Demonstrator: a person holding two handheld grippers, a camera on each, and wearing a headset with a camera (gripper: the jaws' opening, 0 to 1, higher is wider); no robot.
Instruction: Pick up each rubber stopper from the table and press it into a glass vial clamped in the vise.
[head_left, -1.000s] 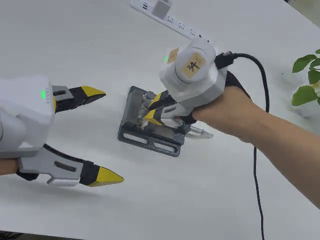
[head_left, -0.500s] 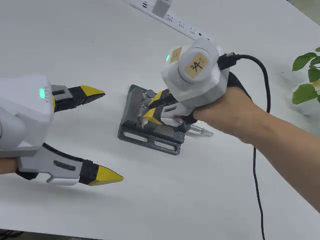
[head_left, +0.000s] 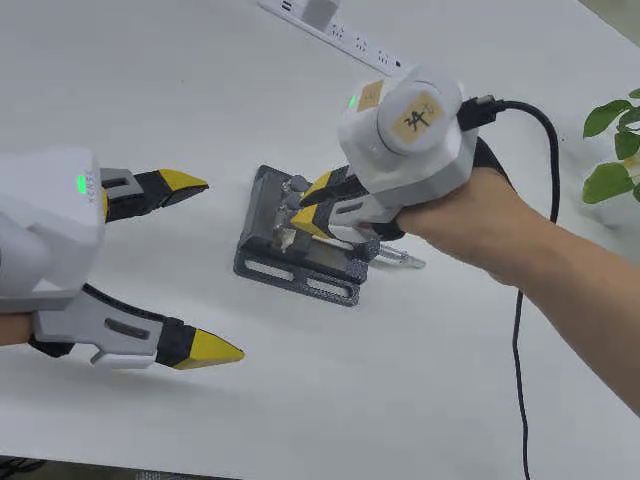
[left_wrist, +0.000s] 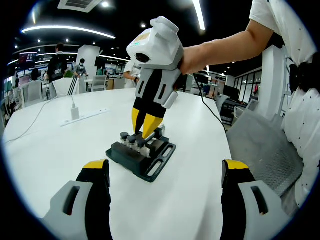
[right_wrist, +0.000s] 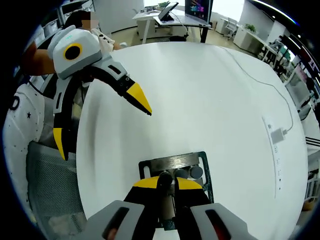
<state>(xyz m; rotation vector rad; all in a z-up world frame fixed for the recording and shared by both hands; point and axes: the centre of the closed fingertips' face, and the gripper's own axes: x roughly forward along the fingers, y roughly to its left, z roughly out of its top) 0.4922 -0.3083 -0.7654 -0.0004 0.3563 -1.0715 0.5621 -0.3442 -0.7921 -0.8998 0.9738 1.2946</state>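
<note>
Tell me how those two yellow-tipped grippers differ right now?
The left gripper has its jaws wide apart; the right gripper has its jaws drawn close together. The left gripper hovers over bare table, apart from the vise; the right gripper reaches down among the vials in it. Whether it grips a stopper I cannot tell. Both have white bodies and black, yellow-tipped jaws.

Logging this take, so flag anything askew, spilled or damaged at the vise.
Nothing stands out. The vise sits flat on the table, its vials upright in a row. No spill or break shows. The right gripper is at the vials; the left gripper is open, apart.
</note>
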